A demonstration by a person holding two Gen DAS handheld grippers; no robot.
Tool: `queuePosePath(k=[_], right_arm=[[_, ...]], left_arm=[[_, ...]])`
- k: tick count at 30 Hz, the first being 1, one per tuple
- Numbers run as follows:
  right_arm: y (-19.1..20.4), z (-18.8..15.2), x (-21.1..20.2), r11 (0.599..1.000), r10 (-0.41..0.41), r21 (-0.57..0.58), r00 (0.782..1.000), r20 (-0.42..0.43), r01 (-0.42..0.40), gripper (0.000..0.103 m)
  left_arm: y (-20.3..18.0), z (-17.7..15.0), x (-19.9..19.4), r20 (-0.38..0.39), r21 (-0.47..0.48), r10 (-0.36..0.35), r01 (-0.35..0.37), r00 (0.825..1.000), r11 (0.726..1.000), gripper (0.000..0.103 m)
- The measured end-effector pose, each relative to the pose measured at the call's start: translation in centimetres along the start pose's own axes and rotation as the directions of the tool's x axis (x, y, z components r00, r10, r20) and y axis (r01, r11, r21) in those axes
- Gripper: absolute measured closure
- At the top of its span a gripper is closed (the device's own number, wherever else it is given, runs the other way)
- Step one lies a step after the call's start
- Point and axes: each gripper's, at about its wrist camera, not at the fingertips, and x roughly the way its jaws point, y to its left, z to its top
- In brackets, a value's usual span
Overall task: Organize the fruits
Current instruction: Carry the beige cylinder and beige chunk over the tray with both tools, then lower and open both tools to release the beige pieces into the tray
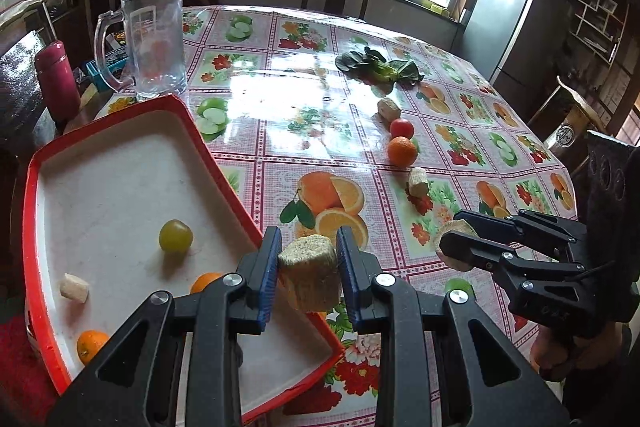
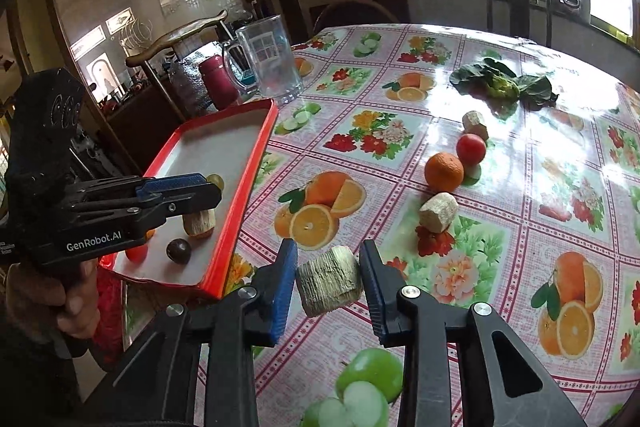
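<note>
My left gripper (image 1: 308, 263) is shut on a beige cut chunk (image 1: 310, 277) and holds it over the near right rim of the red-rimmed white tray (image 1: 120, 155). The tray holds a green grape (image 1: 175, 235), two small oranges (image 1: 91, 345), a beige chunk (image 1: 74, 287) and a dark round fruit (image 2: 178, 251). My right gripper (image 2: 329, 277) is shut on another beige chunk (image 2: 329, 281) above the tablecloth, right of the tray. An orange (image 2: 444, 171), a tomato (image 2: 471, 148) and two beige chunks (image 2: 438, 211) lie on the table.
A clear glass mug (image 1: 154, 41) stands behind the tray, with a red flask (image 1: 57, 83) to its left. Leafy greens (image 1: 378, 65) lie at the far middle of the table. Chairs stand around the table; a fridge (image 1: 508, 23) is at the right.
</note>
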Motion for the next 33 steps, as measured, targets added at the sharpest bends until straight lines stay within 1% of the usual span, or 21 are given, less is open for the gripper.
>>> queuePosePath(k=[8,14,22,33], right_arm=[[3.5,1.4,1.0,0.998,0.040,-0.052,0.999,0.002,-0.040,0.071],[5.9,2.2,2.6,0.994,0.066,-0.081,0.998,-0.011,-0.067,0.071],[7.8,3.2,4.8,0.990,0.103,-0.095,0.994,-0.034,-0.106,0.071],[9.3,5.3,7.7,0.987,0.127,-0.098,0.991,-0.049,-0.131,0.071]], left_arm=[[2.8,-0.5,-1.4,0.020,-0.044,0.031,-0.030,0.999,0.999,0.077],[5.2,-1.0,-2.2,0.029,-0.081,0.054,-0.051,0.998,0.995,0.077],[8.2,-1.5,-2.8,0.035,-0.131,0.080,-0.075,0.996,0.989,0.077],[10.8,-1.5,-2.7,0.028,-0.160,0.113,-0.107,0.993,0.981,0.077]])
